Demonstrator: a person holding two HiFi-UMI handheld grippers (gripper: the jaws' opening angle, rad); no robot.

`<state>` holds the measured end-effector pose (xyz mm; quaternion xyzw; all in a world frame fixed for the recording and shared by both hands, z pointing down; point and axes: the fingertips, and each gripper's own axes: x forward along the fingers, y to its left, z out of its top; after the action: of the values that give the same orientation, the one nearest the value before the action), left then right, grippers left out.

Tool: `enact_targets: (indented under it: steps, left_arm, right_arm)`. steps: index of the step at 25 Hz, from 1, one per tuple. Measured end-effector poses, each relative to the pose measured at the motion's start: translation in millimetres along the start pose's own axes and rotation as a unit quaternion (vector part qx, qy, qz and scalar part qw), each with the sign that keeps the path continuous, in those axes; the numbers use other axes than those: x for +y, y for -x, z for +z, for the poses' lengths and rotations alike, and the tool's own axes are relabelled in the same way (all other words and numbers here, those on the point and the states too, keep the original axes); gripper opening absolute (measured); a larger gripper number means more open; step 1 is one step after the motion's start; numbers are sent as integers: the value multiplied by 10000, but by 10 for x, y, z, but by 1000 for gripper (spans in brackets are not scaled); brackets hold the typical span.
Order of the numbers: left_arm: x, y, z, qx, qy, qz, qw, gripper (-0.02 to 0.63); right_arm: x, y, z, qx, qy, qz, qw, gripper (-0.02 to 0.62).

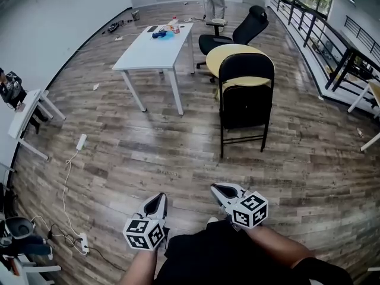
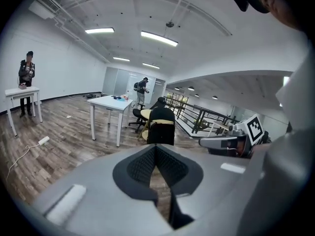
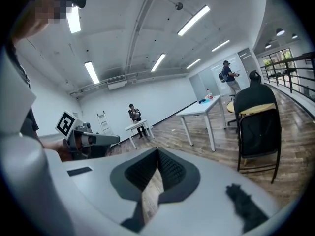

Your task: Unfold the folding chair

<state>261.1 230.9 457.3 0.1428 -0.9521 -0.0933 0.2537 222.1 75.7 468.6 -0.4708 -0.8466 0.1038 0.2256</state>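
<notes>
A black folding chair stands folded upright on the wood floor, ahead of me and a little right; it also shows in the left gripper view and the right gripper view. My left gripper is low in the head view, shut and empty, well short of the chair. My right gripper is beside it, also shut with nothing between its jaws, pointing toward the chair from a distance. Both are held close to my body.
A yellow round-topped seat and a black office chair stand right behind the folding chair. A white table is to its left. A railing runs along the right. A cable and power strip lie on the floor at left. People stand far off.
</notes>
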Motion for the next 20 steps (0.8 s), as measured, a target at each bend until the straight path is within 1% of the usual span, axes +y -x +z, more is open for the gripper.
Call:
enact_targets:
  steps: [3,4,7,10,13,17,20]
  left_arm:
    - [40,-161,1,110,551,-168,9983,8]
    - [46,-212,5,149,652,-188,9976,8]
    - [-5,-346,42,265,555,-272,9977,8]
    - [-121,-448,133,254,448,-496,9974,8]
    - [-152,-518,201,234,414,-678,9966,8]
    - [-16,-610,142,360,497,-750,9953,8]
    - [125,-693,119,519,532,-804,9940,8]
  right_arm:
    - [-120,27,9,-66,-69,-136,9999,3]
    - [-158,52,8,-92,-104,-191,9997,3]
    - [-249,160,-17,-185,-243,-389,9988,3]
    - [-314,214,-77,-192,-360,-558,9976,3]
    - [-331,142,-88,-168,-418,-632,9970,3]
    - [-324,48,-54,-112,-360,-713,9967,3]
    - [-356,4,-50,-151,-434,-897,9949,3]
